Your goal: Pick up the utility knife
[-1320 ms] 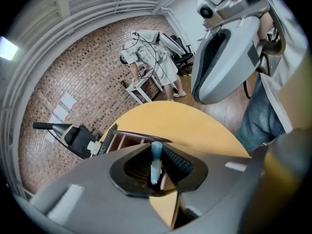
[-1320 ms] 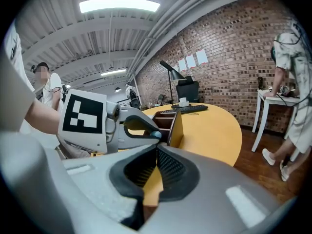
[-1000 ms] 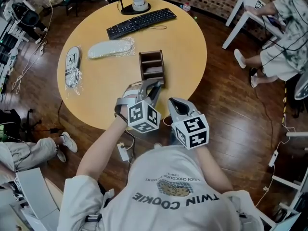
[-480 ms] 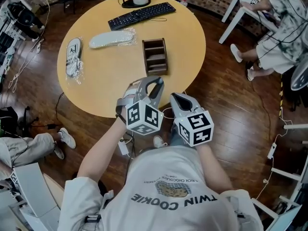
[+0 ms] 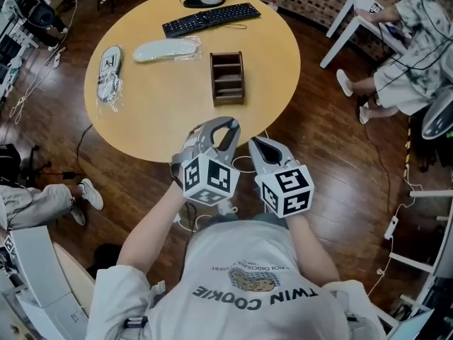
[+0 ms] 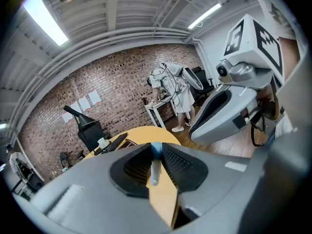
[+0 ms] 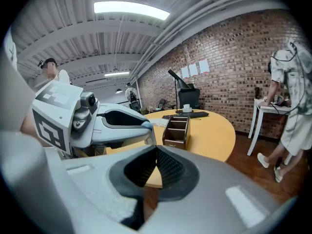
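Left gripper view showed my left tool (image 6: pixel 155 152) clamped on the slim utility knife (image 6: pixel 154 169), held clear of the bench (image 5: pixel 163 98) at 12 o'clock. My right tool (image 7: pixel 156 149), jaws together and seemingly unneeded, idled at 3 o'clock.

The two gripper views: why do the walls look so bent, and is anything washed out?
Left gripper view: the wide lens bows the brick wall, the ceiling light burns out white, the knife between the jaws looks soft. Right gripper view: same bowing, glaring strip light. Head view: sharp, evenly lit table.
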`<action>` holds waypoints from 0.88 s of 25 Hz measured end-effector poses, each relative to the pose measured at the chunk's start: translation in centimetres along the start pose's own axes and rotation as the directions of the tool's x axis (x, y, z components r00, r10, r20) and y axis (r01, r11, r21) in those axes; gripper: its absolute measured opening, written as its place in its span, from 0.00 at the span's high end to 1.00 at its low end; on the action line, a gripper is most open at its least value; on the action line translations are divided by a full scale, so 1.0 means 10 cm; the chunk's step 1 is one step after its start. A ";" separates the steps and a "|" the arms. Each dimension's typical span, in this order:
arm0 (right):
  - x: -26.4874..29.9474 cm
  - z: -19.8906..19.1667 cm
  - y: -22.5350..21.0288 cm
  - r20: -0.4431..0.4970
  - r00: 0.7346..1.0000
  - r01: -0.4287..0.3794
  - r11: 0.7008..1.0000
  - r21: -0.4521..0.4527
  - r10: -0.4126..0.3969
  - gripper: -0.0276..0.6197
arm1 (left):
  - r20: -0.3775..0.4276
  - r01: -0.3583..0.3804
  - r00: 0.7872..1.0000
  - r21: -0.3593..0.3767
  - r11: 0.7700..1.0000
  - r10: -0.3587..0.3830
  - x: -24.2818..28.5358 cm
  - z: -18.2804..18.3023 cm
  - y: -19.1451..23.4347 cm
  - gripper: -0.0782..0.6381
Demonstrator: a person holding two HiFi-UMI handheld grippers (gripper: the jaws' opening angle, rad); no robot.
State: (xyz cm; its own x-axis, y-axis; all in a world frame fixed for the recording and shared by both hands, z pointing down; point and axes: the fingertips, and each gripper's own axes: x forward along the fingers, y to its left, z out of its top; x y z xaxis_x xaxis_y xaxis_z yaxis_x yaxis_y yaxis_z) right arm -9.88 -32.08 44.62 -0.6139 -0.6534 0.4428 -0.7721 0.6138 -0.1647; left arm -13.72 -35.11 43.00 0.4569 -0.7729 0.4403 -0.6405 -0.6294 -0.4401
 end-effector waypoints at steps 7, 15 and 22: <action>-0.34 -0.08 0.05 0.021 0.998 -0.056 0.998 -0.034 0.056 0.96 | -0.010 -0.057 0.998 -0.083 0.995 0.056 -0.20 0.16 -0.31 0.79; -1.01 -0.34 0.10 0.045 0.993 -0.110 0.992 -0.054 0.112 0.96 | -0.035 -0.103 0.994 -0.167 0.981 0.099 -0.51 0.39 -0.99 0.79; -1.72 -0.64 0.13 0.062 0.988 -0.137 0.988 -0.066 0.141 0.96 | -0.035 -0.137 0.991 -0.268 0.954 0.133 -0.82 0.61 -1.66 0.79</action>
State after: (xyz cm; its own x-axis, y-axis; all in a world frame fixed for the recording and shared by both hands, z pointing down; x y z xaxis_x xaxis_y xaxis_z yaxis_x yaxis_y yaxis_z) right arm 0.72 -17.21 42.41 -0.7254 -0.5865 0.3602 -0.6684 0.7251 -0.1655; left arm -3.06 -18.79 41.89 0.3457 -0.8462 0.4054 -0.8389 -0.4723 -0.2704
